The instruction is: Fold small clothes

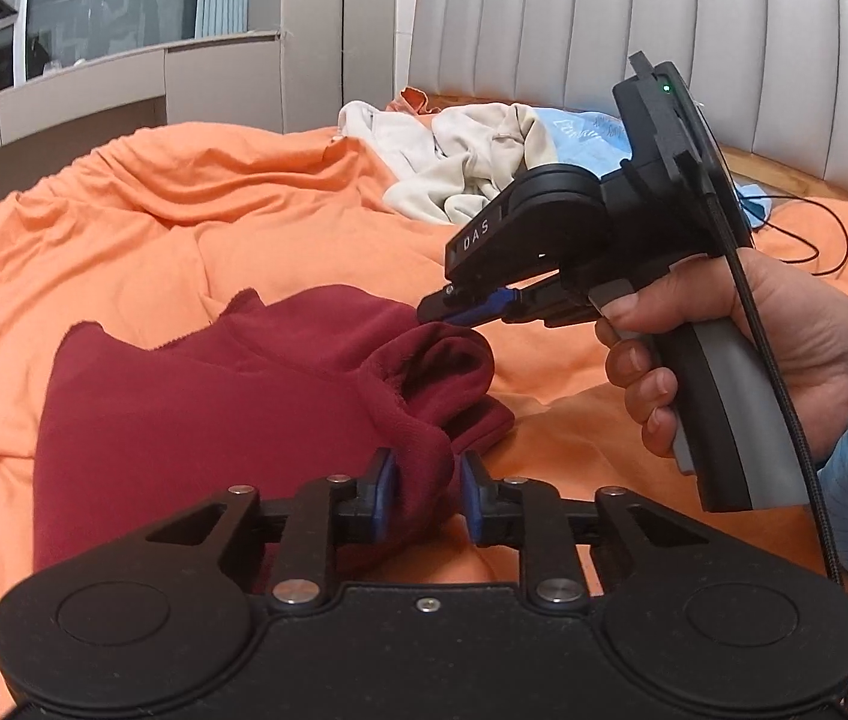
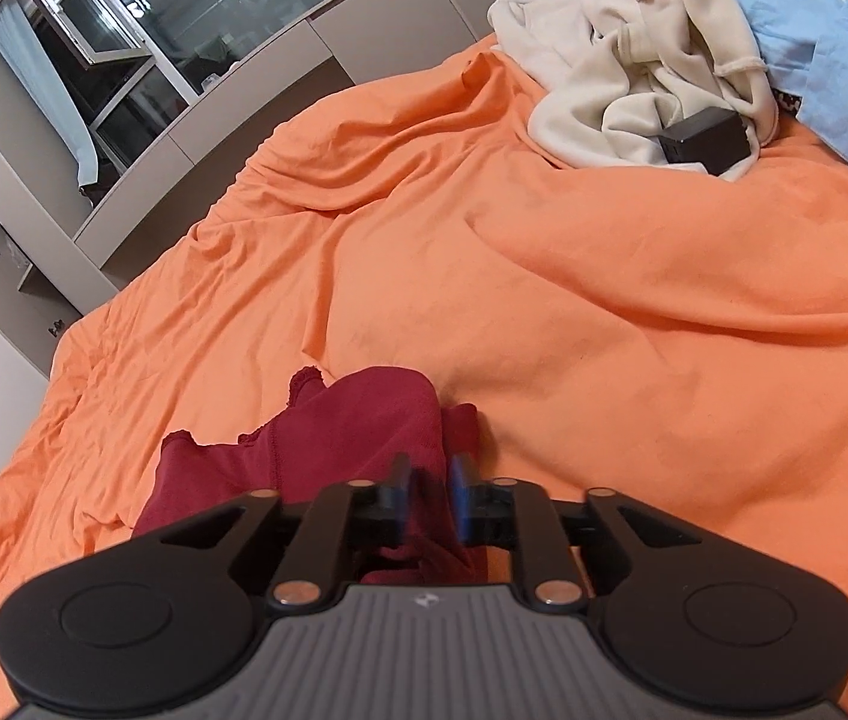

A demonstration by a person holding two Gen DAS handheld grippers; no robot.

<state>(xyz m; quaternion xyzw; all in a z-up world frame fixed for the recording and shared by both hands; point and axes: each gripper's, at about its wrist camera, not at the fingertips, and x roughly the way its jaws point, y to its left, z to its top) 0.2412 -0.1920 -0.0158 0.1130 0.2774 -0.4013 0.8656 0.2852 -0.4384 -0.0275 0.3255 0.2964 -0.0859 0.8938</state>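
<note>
A dark red fleece garment (image 1: 213, 408) lies on the orange bedsheet (image 1: 183, 228). My left gripper (image 1: 425, 495) has its blue pads on either side of a bunched fold of the garment near its right edge. My right gripper (image 1: 466, 309), seen from the side in the left wrist view, has its jaws nearly closed at the rolled cuff of the garment. In the right wrist view, the right gripper (image 2: 428, 498) has red fabric (image 2: 351, 420) between its blue pads, slightly blurred.
A cream garment (image 1: 460, 162) and a light blue garment (image 1: 586, 132) are piled at the back by the grey padded headboard (image 1: 664, 30). A black box (image 2: 706, 141) rests on the cream garment. A black cable (image 1: 808, 240) trails on the sheet. Cabinets and a window stand to the left.
</note>
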